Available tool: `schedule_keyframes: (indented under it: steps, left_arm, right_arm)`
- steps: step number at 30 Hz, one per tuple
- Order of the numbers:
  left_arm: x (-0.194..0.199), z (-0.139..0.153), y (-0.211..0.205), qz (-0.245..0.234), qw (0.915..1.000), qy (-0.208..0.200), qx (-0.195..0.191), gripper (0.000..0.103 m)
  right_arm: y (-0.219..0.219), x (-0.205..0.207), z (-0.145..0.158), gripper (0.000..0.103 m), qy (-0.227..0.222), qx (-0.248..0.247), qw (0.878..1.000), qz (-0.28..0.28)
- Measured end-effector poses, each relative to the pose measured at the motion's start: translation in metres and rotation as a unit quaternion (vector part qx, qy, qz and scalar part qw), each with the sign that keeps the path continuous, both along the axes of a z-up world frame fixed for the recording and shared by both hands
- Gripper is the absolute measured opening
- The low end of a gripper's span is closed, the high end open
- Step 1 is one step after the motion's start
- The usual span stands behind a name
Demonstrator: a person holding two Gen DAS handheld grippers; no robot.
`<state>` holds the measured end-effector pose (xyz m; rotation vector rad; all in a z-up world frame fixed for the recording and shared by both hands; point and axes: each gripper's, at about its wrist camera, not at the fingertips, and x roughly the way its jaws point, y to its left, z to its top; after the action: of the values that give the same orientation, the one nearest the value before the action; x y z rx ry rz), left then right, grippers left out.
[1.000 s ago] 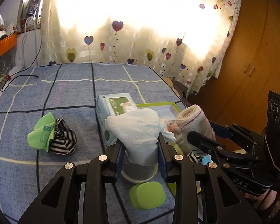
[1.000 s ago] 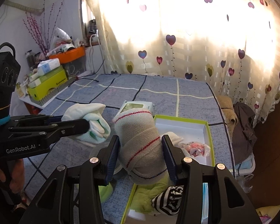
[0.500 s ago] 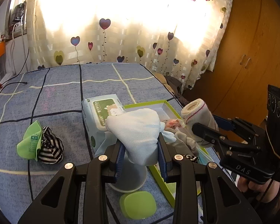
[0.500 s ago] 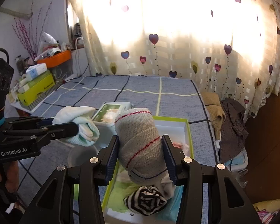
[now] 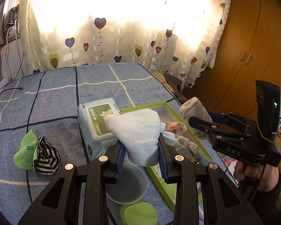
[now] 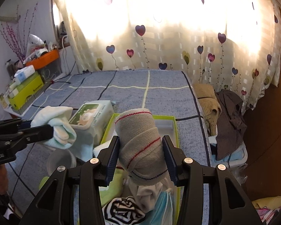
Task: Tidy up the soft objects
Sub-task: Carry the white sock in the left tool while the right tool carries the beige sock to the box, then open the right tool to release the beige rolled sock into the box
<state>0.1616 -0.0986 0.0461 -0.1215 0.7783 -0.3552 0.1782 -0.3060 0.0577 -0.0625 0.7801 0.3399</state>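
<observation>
My left gripper (image 5: 141,157) is shut on a pale blue folded cloth (image 5: 136,131), held above the blue bedspread beside the green-rimmed box (image 5: 181,116). In the right wrist view the same cloth (image 6: 56,125) and left gripper (image 6: 35,131) show at the left. My right gripper (image 6: 141,159) is shut on a rolled beige sock with red stripes (image 6: 140,142), held over the box (image 6: 175,129). That sock roll (image 5: 194,110) and right gripper (image 5: 202,123) show at the right of the left wrist view. Inside the box lie a striped cloth (image 6: 123,211), a green cloth (image 6: 112,189) and a blue mask (image 6: 163,206).
A wet-wipes pack (image 5: 97,120) lies left of the box. A green cloth (image 5: 26,153) with a striped bundle (image 5: 46,159) rests at left on the bedspread. A clear round lid (image 5: 127,185) and a green lid (image 5: 138,213) lie near me. Clothes (image 6: 221,112) pile up off the bed's right side.
Both grippers moved to the right with their loads. The sock roll now hangs further over the box, and the green cloth with the striped bundle sits further left in the left wrist view.
</observation>
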Motion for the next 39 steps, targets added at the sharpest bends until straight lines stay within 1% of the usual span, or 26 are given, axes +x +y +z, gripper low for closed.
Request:
schedule_keyframes:
  steps: [4, 14, 18, 22, 27, 33, 39]
  left_arm:
    - [0.010, -0.003, -0.003, -0.006, 0.9999, 0.010, 0.000, 0.033]
    - [0.028, -0.003, -0.010, -0.013, 0.9999, 0.009, 0.006, 0.033]
    - [0.034, -0.005, -0.013, -0.016, 0.9997, 0.013, 0.008, 0.033]
    - [0.039, -0.007, -0.017, -0.018, 0.9996, 0.018, 0.011, 0.033]
    - [0.046, -0.009, -0.025, -0.027, 0.9992, 0.022, 0.019, 0.033]
    - [0.059, -0.018, -0.041, -0.042, 0.9978, 0.045, 0.025, 0.033]
    - [0.071, -0.026, -0.057, -0.049, 0.9966, 0.055, 0.037, 0.033]
  right_arm:
    - [-0.002, 0.018, -0.008, 0.045, 0.014, -0.003, 1.000, 0.002]
    - [-0.005, 0.068, -0.036, 0.045, 0.057, -0.017, 0.998, 0.001]
    - [-0.004, 0.082, -0.049, 0.045, 0.072, -0.014, 0.997, 0.001]
    - [-0.007, 0.089, -0.057, 0.046, 0.080, -0.001, 0.997, 0.001]
    - [-0.013, 0.080, -0.050, 0.046, 0.065, -0.004, 0.998, -0.012]
    - [-0.029, 0.055, -0.032, 0.047, 0.039, 0.018, 0.999, -0.033]
    - [-0.034, 0.037, -0.026, 0.047, 0.032, 0.028, 0.998, -0.035]
